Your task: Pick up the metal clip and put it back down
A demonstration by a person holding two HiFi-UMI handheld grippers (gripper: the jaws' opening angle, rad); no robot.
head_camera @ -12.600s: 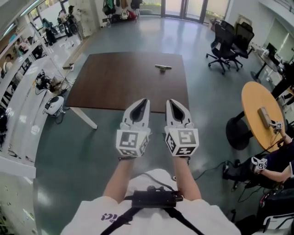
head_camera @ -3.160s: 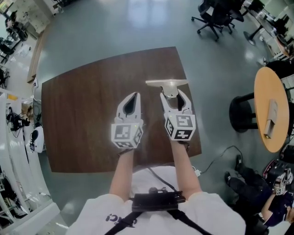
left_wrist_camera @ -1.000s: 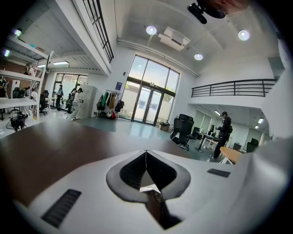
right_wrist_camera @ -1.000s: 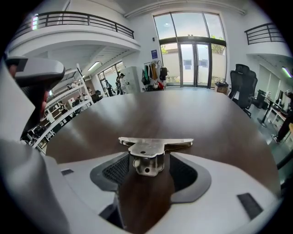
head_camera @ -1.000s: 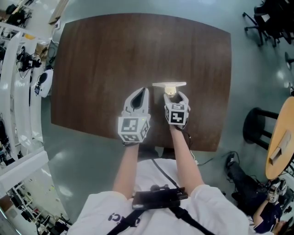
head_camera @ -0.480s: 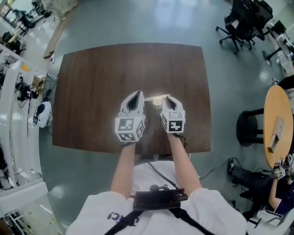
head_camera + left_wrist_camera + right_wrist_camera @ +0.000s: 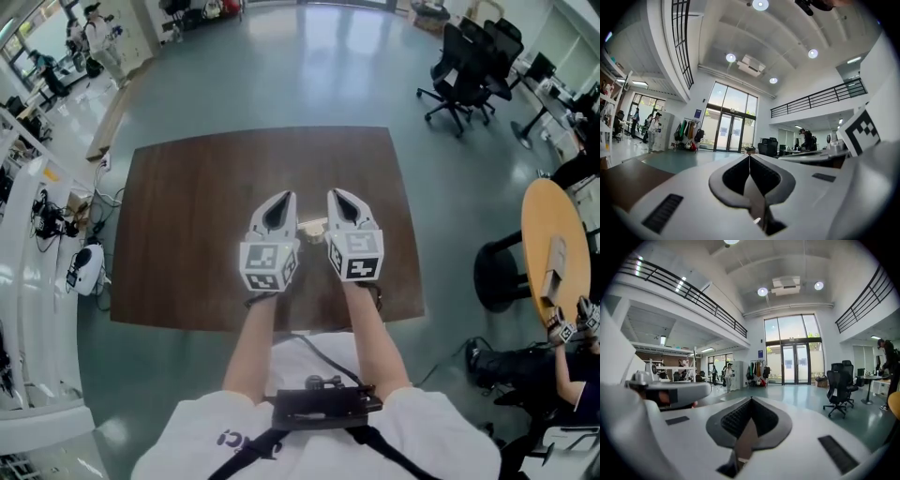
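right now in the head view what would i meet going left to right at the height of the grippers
left gripper → metal clip on the table → right gripper, its jaws just closed with nothing between them → round yellow table

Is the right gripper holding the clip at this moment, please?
No, the right gripper has just closed its jaws on nothing, tips touching, while the clip lies on the table.
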